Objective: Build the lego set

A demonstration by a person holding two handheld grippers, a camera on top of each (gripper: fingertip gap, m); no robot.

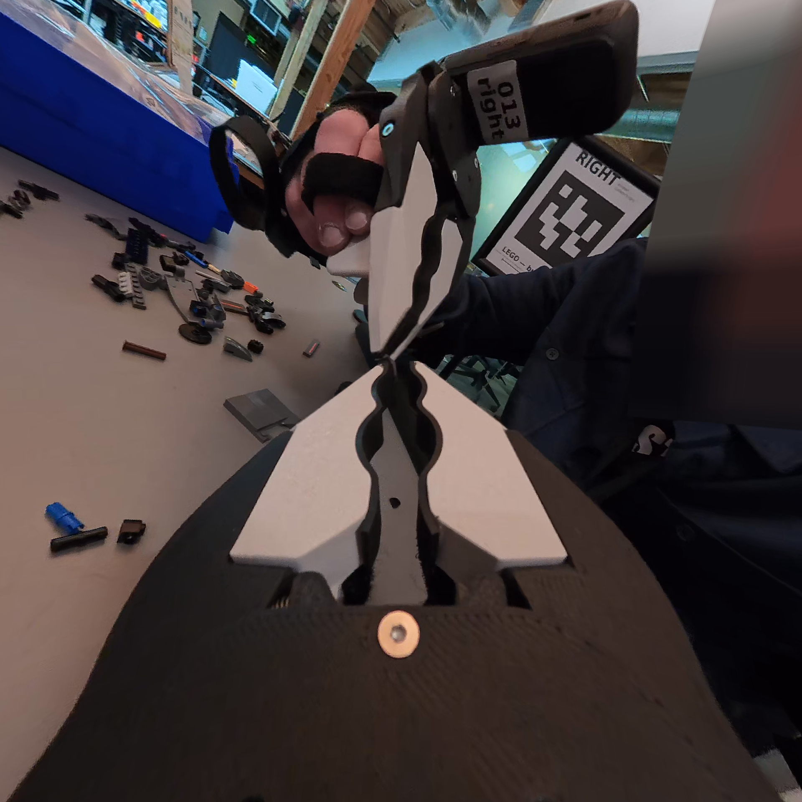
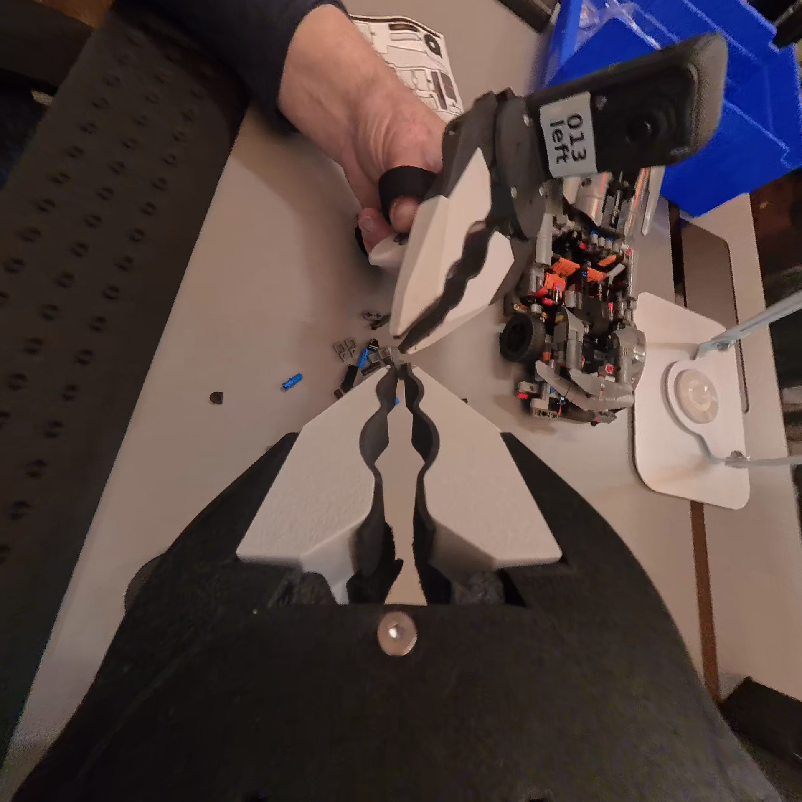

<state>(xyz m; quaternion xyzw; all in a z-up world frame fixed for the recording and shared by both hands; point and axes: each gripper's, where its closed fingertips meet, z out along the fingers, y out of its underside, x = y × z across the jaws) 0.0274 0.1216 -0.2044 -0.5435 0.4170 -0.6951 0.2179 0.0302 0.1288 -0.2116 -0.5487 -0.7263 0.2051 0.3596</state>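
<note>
My two grippers meet tip to tip above the table. In the right wrist view, my right gripper (image 2: 397, 369) and my left gripper (image 2: 401, 345) are both closed on a small grey lego piece (image 2: 392, 355) held between them. In the left wrist view, my left gripper (image 1: 396, 369) touches the tips of the right gripper (image 1: 386, 352), and the piece is almost hidden there. A partly built lego car (image 2: 577, 325), grey and black with orange parts, lies on the table to the right. Loose lego pieces (image 1: 195, 295) are scattered on the table.
A blue bin (image 2: 694, 87) stands behind the car and also shows in the left wrist view (image 1: 87, 108). An instruction sheet (image 2: 412, 56) lies at the back. A white stand base (image 2: 694, 412) sits to the right. A blue pin (image 2: 291, 381) and a flat grey plate (image 1: 260, 412) lie nearby. The tips of both grippers are at nearly the same place. Both grippers' tips are roughly 20 centimeters from the partly built lego car (image 2: 577, 325).
</note>
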